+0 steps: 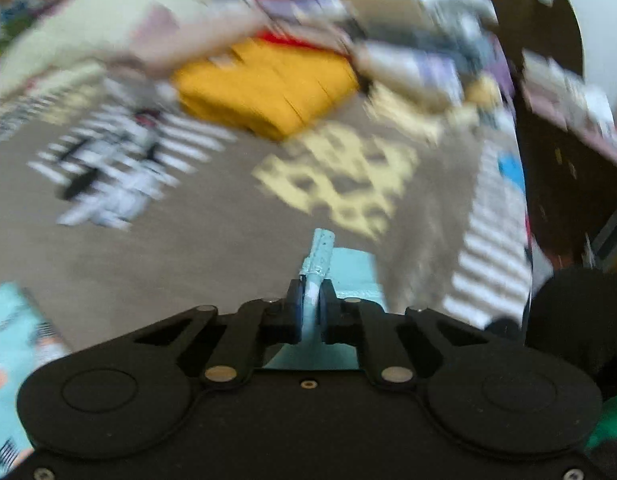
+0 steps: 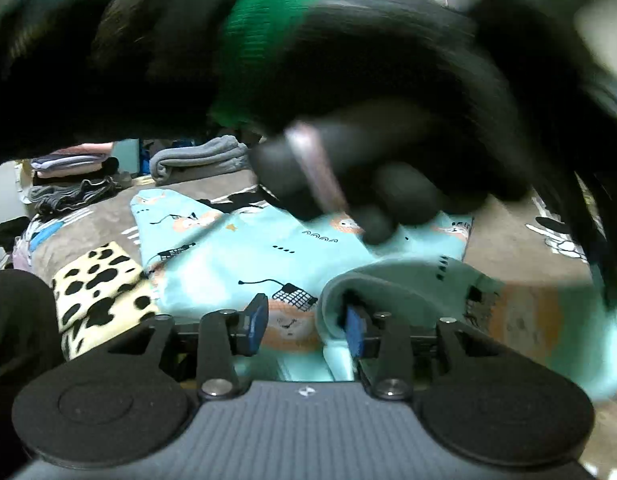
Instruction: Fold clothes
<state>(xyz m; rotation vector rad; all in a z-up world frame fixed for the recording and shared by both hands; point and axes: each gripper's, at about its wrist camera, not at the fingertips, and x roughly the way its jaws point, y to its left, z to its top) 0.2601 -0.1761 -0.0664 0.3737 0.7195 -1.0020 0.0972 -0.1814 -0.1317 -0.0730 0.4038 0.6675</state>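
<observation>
Left gripper: both fingers clamped on one fold of the light blue printed garment. Right gripper: fingers apart, with one rolled edge of the same garment lying against the right finger; the rest is spread flat on the grey-brown patterned blanket. One gloved hand is above it. Beyond: one yellow folded item, one grey folded stack. The left view is blurred.
</observation>
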